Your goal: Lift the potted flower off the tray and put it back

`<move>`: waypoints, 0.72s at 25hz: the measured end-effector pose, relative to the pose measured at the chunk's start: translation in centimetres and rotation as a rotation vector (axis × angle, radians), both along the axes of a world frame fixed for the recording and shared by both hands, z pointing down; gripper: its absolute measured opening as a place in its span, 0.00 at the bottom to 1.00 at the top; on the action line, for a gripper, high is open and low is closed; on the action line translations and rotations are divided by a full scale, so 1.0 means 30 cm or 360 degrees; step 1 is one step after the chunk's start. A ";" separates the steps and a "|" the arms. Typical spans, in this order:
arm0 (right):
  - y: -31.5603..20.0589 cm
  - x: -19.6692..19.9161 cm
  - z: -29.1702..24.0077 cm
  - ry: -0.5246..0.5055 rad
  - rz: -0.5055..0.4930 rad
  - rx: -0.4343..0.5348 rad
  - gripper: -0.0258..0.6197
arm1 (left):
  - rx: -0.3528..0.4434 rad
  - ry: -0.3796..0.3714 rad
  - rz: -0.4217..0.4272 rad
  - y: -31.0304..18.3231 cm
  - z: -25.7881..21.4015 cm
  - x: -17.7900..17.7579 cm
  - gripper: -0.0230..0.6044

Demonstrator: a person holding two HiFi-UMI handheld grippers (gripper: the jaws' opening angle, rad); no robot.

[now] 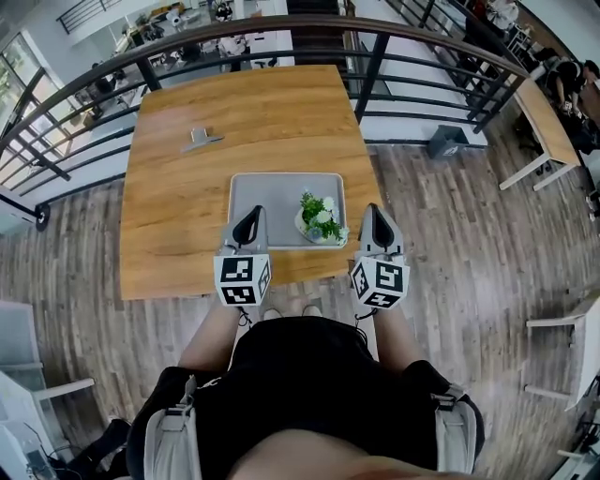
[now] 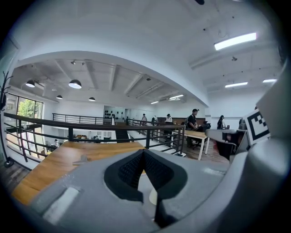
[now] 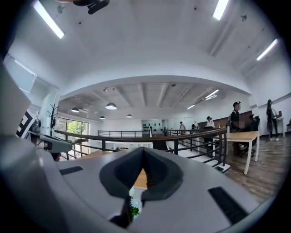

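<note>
The potted flower (image 1: 321, 219), green leaves and pale blossoms in a small white pot, stands upright in the near right corner of the flat grey rectangular tray (image 1: 267, 202). The tray lies toward the near edge of a square, warm-toned wooden table (image 1: 244, 112). Farther back on the bare boards lies a small grey metal piece (image 1: 200, 139) (too small to say what it is).

The left gripper (image 1: 253, 214) is held over the tray's near left corner and the right gripper (image 1: 373, 210) just beside its near right corner. Each has its jaws pressed together with nothing between them, and neither touches the pot.

Behind the table runs a dark metal railing (image 1: 281, 28) along the edge of a mezzanine with a grey-brown plank floor (image 1: 441, 216). A long pale wooden desk (image 1: 544, 117) stands to the right. The gripper views look level across an open office with a white ceiling, long strip lights (image 2: 235, 41) and distant people (image 2: 193, 120) at desks.
</note>
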State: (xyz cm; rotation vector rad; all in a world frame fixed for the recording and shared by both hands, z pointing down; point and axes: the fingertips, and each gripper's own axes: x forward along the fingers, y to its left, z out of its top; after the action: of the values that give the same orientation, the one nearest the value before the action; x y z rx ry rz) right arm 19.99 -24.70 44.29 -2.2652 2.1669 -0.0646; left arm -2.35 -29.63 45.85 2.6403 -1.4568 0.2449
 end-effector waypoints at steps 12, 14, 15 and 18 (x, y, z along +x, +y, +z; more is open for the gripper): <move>-0.013 -0.038 -0.024 0.0001 -0.0065 -0.0026 0.03 | 0.0035 0.0009 0.0003 0.014 -0.031 -0.006 0.05; -0.013 -0.038 -0.026 0.0002 -0.0071 -0.0024 0.03 | 0.0037 0.0012 -0.0003 0.018 -0.034 -0.009 0.05; -0.014 -0.037 -0.025 0.0002 -0.0074 -0.0025 0.03 | 0.0038 0.0013 -0.0005 0.018 -0.035 -0.010 0.05; -0.019 -0.037 -0.022 -0.0005 -0.0079 -0.0033 0.03 | 0.0038 0.0014 -0.0011 0.016 -0.039 -0.015 0.05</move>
State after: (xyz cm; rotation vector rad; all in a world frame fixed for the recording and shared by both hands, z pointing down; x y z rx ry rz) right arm 18.88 -25.28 43.63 -2.2208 2.2314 -0.0914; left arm -2.81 -29.16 44.67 2.6510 -1.4748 0.2163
